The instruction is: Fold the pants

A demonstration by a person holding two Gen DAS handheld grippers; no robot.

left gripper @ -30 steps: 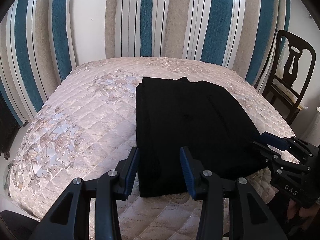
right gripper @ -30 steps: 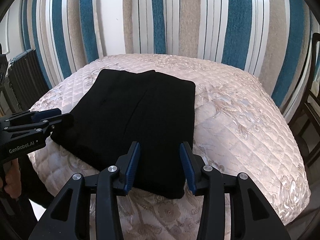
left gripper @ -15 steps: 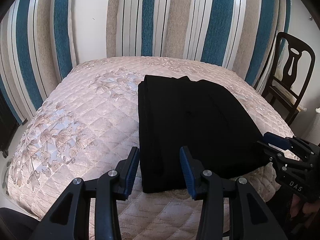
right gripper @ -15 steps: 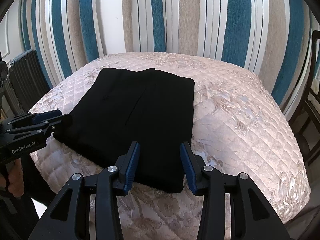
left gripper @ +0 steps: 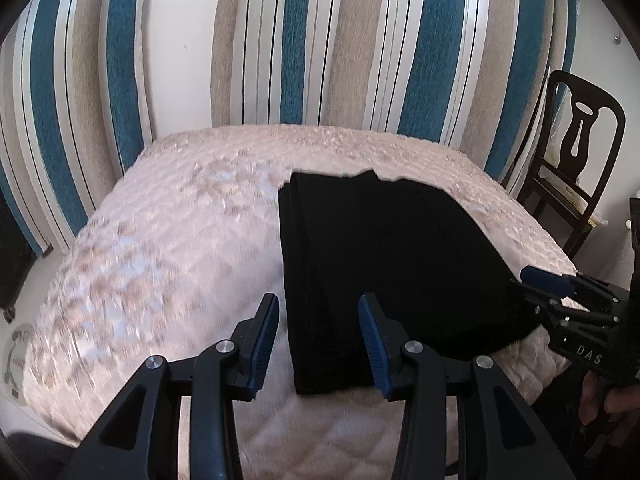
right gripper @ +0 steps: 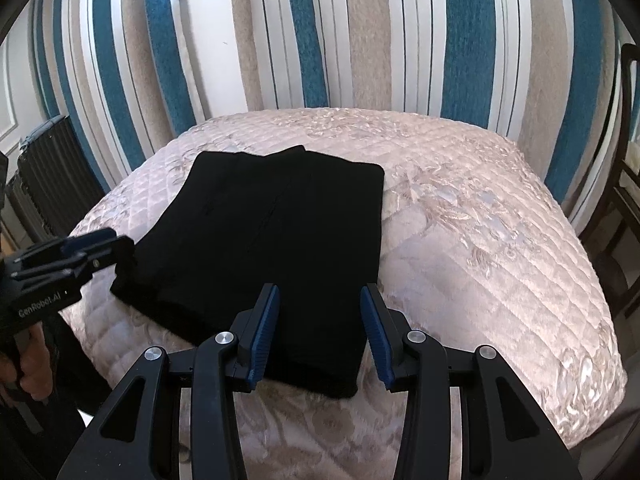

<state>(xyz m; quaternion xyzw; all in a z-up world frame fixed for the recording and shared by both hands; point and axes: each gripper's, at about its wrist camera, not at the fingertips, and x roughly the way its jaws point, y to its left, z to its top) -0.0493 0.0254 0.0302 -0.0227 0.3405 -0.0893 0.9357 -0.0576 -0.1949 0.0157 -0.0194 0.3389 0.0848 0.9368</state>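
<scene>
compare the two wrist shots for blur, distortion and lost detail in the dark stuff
Left wrist view: motion blur smears the quilted bedspread on the left side, while the left gripper stays sharp. Right wrist view: crisper, with the quilting and floral pattern readable. Both views: fisheye bends the striped curtains and darkens the corners, and the folded black pants are so dark that their folds barely show.

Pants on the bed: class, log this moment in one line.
pants: folded, flat on bed | left gripper: open, empty | right gripper: open, empty
</scene>
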